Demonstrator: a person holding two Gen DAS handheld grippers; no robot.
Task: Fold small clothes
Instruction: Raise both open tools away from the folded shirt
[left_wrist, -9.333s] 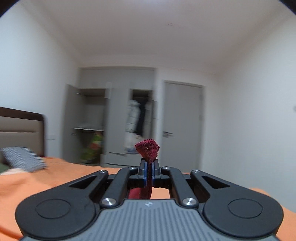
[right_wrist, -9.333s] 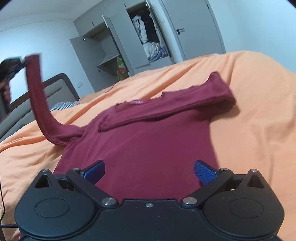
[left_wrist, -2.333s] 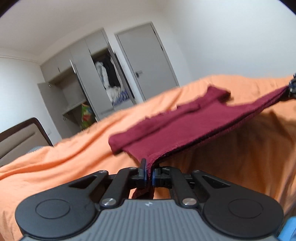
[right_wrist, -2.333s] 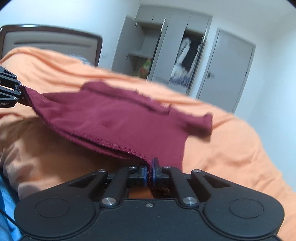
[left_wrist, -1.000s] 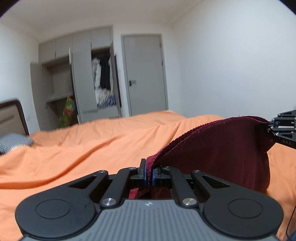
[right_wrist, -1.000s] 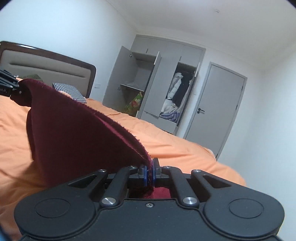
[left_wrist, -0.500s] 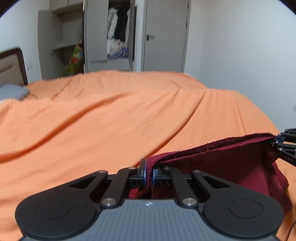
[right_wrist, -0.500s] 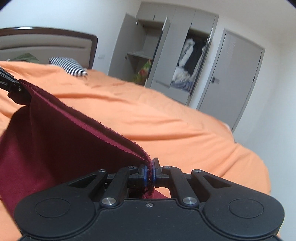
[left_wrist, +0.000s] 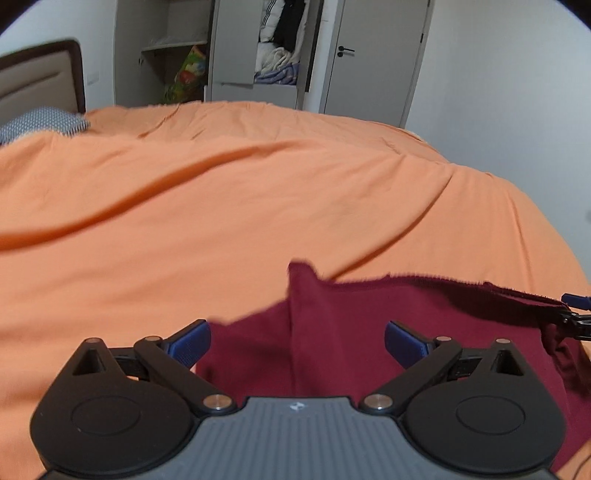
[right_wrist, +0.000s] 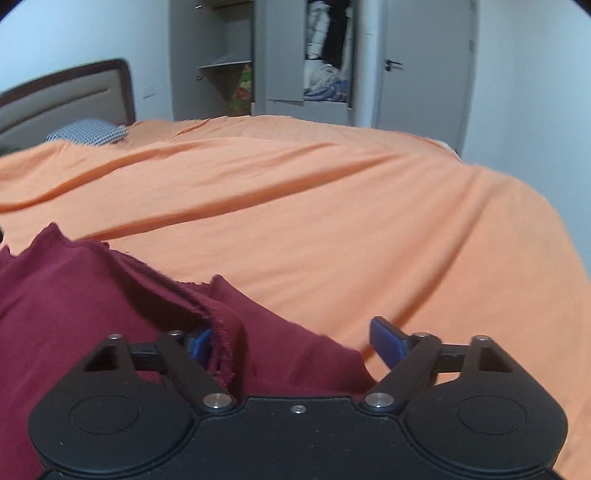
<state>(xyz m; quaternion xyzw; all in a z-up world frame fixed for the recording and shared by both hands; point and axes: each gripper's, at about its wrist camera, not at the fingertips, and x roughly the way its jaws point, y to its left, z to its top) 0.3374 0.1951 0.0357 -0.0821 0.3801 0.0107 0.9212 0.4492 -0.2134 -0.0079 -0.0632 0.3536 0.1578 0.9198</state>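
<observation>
With both claws spread wide, nothing gripped. Left claw (left_wrist: 297, 341) over maroon garment (left_wrist: 351, 332); right claw (right_wrist: 291, 341) over same garment (right_wrist: 74, 295), cloth fold beside its left pad. Garment lies bunched on near edge of orange bed (left_wrist: 258, 184). Farther: checked pillow (left_wrist: 40, 123), headboard (right_wrist: 66, 96). Beyond: open grey wardrobe (left_wrist: 236, 48), closed door (left_wrist: 376, 55).

There is one dark red garment (left_wrist: 332, 332), which lies on one orange bed cover (left_wrist: 258, 192). I count two grippers, the left gripper (left_wrist: 297, 343) and the right gripper (right_wrist: 291, 341), and each has two blue fingertips. Farther back there are one checked pillow (left_wrist: 40, 123), one headboard (left_wrist: 37, 81), one open wardrobe (left_wrist: 229, 48) and one closed door (left_wrist: 373, 55).
</observation>
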